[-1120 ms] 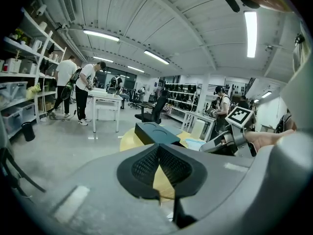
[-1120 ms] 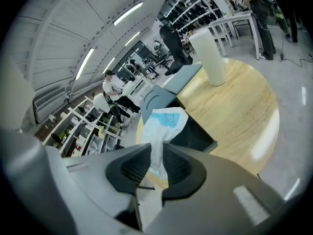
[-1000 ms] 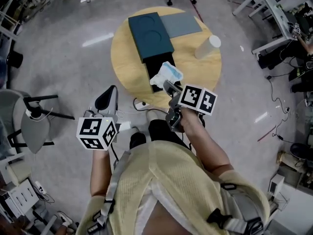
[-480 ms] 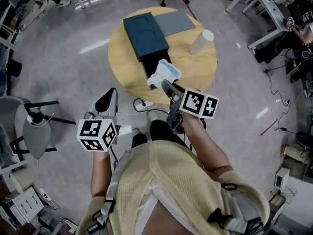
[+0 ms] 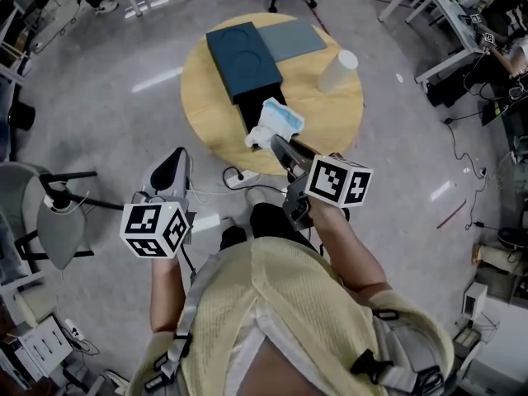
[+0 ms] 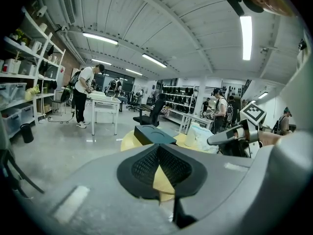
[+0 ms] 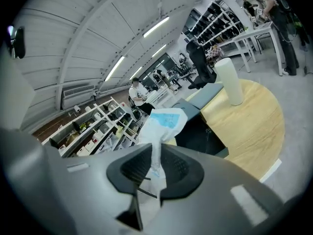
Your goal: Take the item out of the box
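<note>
right gripper jaws, just tightening, are pinching the packet by its thin neck, so it is hanging clear above the near end of the box on the table; left gripper is waiting well short of the box, jaws closed, empty.

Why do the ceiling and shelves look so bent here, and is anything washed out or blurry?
Left gripper view: the wide lens bows the ceiling; the ceiling lamp glares white. Right gripper view: shelves bend likewise; the white packet in the right gripper blurs up close. Head view: the round table is sharp; pale light streaks shine on the floor.
</note>
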`<control>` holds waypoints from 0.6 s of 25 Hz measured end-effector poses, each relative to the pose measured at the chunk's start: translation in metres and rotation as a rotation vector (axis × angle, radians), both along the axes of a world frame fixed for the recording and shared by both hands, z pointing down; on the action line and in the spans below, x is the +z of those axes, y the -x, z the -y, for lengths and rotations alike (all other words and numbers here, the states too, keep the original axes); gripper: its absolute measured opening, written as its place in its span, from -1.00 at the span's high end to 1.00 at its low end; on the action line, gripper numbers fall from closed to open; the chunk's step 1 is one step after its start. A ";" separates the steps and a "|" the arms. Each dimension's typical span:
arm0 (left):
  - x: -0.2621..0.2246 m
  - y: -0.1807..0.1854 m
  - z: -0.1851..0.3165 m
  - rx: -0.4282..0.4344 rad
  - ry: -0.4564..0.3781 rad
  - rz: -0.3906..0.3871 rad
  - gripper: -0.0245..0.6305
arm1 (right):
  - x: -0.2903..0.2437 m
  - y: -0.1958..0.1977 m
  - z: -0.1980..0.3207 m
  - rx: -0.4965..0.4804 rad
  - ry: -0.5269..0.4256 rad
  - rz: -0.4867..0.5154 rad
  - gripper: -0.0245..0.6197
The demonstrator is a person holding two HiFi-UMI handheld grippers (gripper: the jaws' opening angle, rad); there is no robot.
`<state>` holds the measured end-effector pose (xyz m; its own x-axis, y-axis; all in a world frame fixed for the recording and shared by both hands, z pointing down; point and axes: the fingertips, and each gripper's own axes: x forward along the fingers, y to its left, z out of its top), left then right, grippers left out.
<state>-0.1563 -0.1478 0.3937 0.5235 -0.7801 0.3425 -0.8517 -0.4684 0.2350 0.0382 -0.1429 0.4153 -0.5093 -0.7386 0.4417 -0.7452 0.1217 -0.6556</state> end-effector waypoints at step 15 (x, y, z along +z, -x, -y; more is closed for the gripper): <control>-0.010 0.004 0.006 -0.007 -0.018 -0.010 0.92 | -0.013 0.007 0.004 -0.038 -0.047 -0.021 0.74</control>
<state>-0.1605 -0.1539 0.3835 0.5214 -0.7898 0.3230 -0.8526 -0.4666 0.2353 0.0311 -0.1466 0.4025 -0.5288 -0.7390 0.4175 -0.7527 0.1810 -0.6330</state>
